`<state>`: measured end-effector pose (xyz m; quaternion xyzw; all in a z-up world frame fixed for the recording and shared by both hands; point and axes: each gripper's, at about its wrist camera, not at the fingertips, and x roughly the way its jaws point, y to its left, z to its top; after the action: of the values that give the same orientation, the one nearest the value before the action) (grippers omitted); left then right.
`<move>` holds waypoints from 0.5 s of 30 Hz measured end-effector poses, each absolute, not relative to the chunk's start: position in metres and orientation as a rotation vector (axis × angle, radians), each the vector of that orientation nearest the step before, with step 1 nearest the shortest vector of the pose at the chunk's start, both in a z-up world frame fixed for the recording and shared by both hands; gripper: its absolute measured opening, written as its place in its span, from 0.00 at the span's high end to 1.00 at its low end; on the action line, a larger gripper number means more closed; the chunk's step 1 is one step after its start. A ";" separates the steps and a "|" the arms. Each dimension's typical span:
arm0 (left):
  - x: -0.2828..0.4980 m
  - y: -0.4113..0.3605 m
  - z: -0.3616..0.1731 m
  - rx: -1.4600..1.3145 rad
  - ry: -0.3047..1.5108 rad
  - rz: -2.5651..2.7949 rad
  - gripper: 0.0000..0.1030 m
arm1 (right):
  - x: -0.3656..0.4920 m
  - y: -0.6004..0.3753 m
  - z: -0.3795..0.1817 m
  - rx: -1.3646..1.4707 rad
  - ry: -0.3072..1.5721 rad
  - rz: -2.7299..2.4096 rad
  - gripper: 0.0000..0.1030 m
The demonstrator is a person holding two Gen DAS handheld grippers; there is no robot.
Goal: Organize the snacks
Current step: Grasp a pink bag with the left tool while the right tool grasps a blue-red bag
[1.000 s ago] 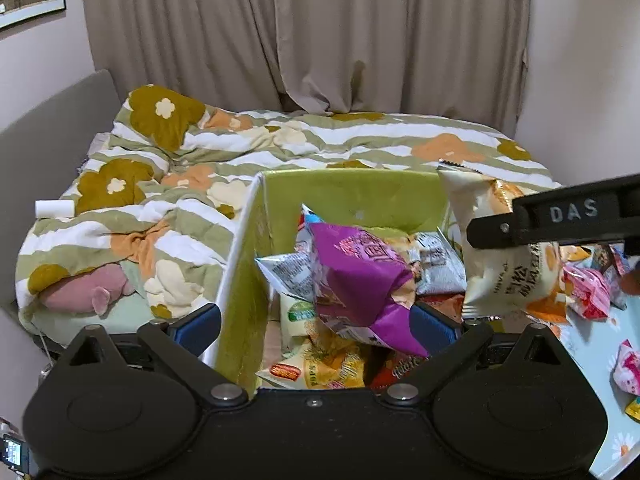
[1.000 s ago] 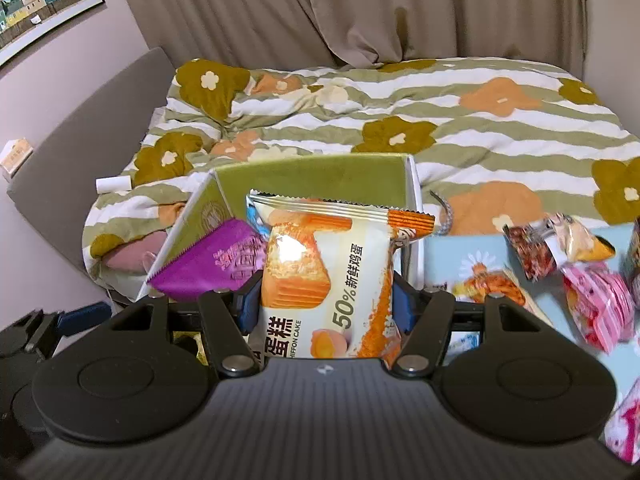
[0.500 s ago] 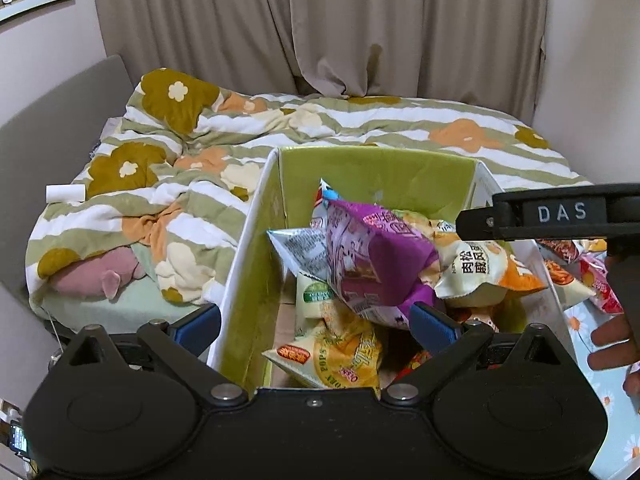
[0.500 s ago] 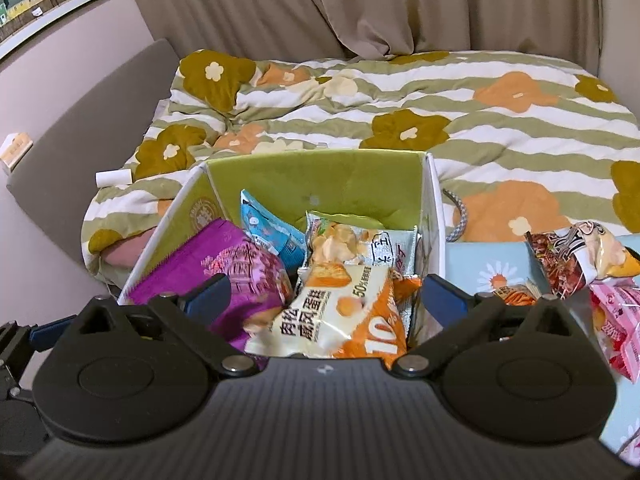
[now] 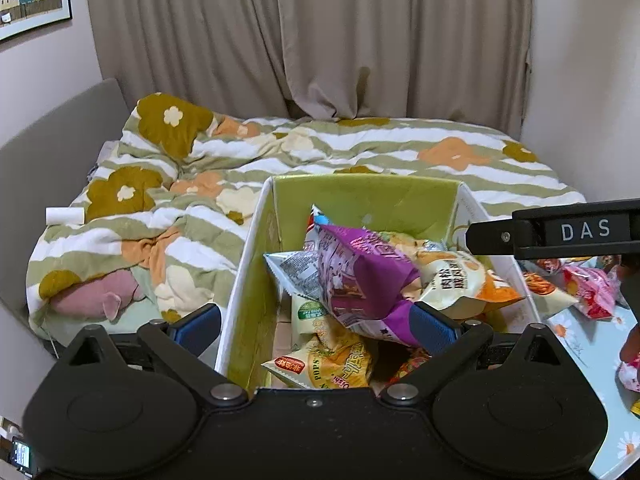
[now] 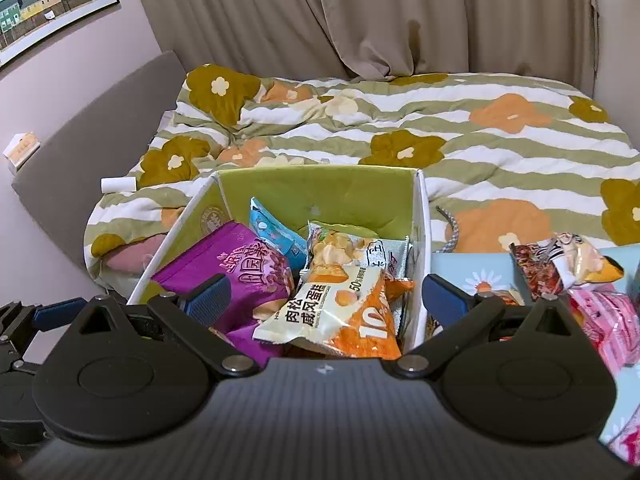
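Observation:
A white box with a green lining (image 6: 320,188) (image 5: 360,200) stands at the bed's edge, full of snack bags. A white and orange cake packet (image 6: 332,312) (image 5: 460,284) lies on top of the pile, beside a purple bag (image 6: 240,276) (image 5: 360,276). My right gripper (image 6: 326,300) hovers open over the box's near right corner, and its pads touch nothing. Its black body (image 5: 560,232) shows at the right of the left wrist view. My left gripper (image 5: 316,326) is open, straddling the box's left wall, with its right fingertip (image 5: 434,328) against the purple bag.
Right of the box, a light blue daisy-print table (image 6: 472,272) holds loose snacks, among them a brown-red packet (image 6: 560,260) and a pink one (image 6: 604,320). Behind lie a bed with a floral striped quilt (image 6: 440,128), a grey headboard (image 6: 100,128) and a pink plush (image 5: 92,296).
My right gripper was shut on the cake packet above the box. It has opened wide, and the packet now lies on the pile in the box. The left gripper stays open.

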<state>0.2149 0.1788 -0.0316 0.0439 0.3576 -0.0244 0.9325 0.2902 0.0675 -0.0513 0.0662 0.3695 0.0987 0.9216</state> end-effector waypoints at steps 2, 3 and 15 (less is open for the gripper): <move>0.210 0.178 -0.028 0.092 0.720 -0.066 0.01 | 0.283 0.066 -0.046 0.130 0.749 0.191 0.00; 0.209 0.177 -0.026 0.093 0.716 -0.076 0.01 | 0.278 0.065 -0.043 0.128 0.743 0.182 0.00; 0.194 0.136 -0.012 0.096 0.677 -0.269 0.01 | 0.220 0.026 -0.011 0.140 0.686 0.014 0.00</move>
<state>0.1935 0.1363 -0.0121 0.0470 0.3310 -0.1313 0.9333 0.2196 0.0256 -0.0110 0.0687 0.3359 0.0068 0.9394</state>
